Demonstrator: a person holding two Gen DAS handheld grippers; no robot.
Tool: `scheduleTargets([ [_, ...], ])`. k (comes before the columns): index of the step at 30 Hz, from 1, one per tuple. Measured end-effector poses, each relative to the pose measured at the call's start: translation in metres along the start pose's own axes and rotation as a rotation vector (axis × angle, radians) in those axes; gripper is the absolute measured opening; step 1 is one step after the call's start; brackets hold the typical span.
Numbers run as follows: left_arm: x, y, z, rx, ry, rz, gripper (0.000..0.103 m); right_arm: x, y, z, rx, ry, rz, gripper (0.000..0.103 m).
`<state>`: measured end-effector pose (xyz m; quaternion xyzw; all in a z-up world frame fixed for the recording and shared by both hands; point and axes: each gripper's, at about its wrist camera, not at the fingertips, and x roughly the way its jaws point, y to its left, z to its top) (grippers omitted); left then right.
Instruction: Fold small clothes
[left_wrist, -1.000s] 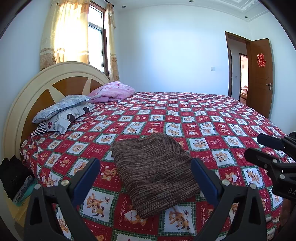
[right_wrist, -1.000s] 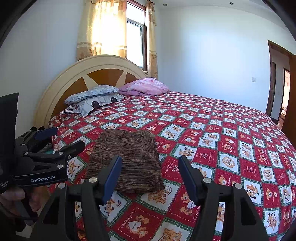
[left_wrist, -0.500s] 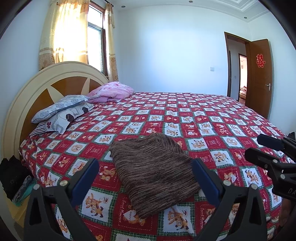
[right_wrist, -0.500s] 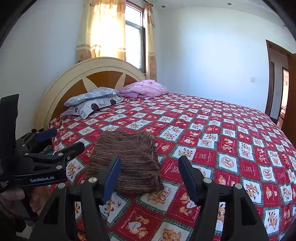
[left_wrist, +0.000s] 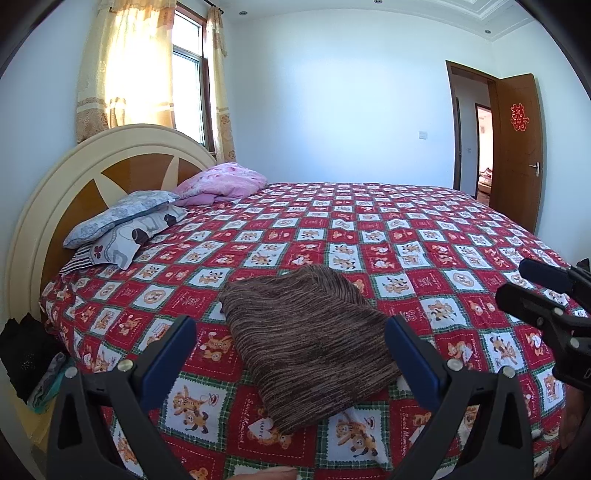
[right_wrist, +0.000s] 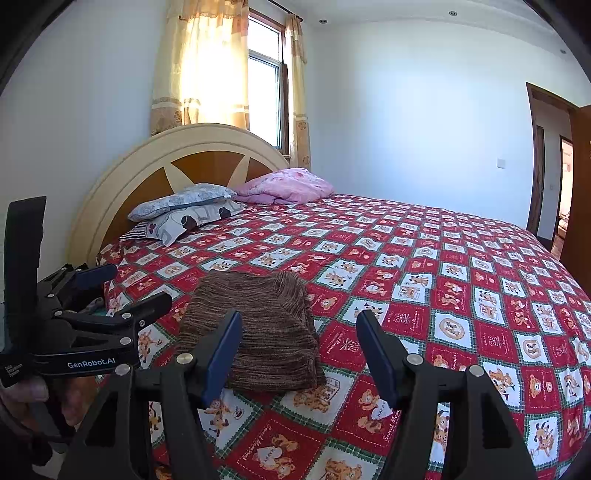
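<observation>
A brown striped knitted garment (left_wrist: 306, 339) lies folded into a flat rectangle on the red patterned bedspread (left_wrist: 369, 236), near the bed's front edge. It also shows in the right wrist view (right_wrist: 258, 325). My left gripper (left_wrist: 290, 354) is open and empty, held above the bed just in front of the garment. My right gripper (right_wrist: 299, 350) is open and empty, in front of the garment's right part. Each gripper shows at the edge of the other's view, the right one (left_wrist: 543, 295) and the left one (right_wrist: 114, 291).
Two pillows (left_wrist: 122, 229) and a pink quilt (left_wrist: 221, 182) lie by the round headboard (left_wrist: 74, 177). Dark clothes (left_wrist: 22, 350) sit beside the bed at the left. An open brown door (left_wrist: 515, 147) stands at the far right.
Both views have drifted slightly; the garment and both open grippers stay as they were.
</observation>
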<state>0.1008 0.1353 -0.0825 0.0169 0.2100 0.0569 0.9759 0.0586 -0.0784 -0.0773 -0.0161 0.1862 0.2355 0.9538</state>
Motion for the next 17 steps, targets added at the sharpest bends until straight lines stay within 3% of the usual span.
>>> scheduleTargets([
  [17, 0.008, 0.0083, 0.0006, -0.022, 0.012, 0.032, 0.103, 0.003, 0.0055, -0.0046, -0.014, 0.018, 0.015, 0.066],
])
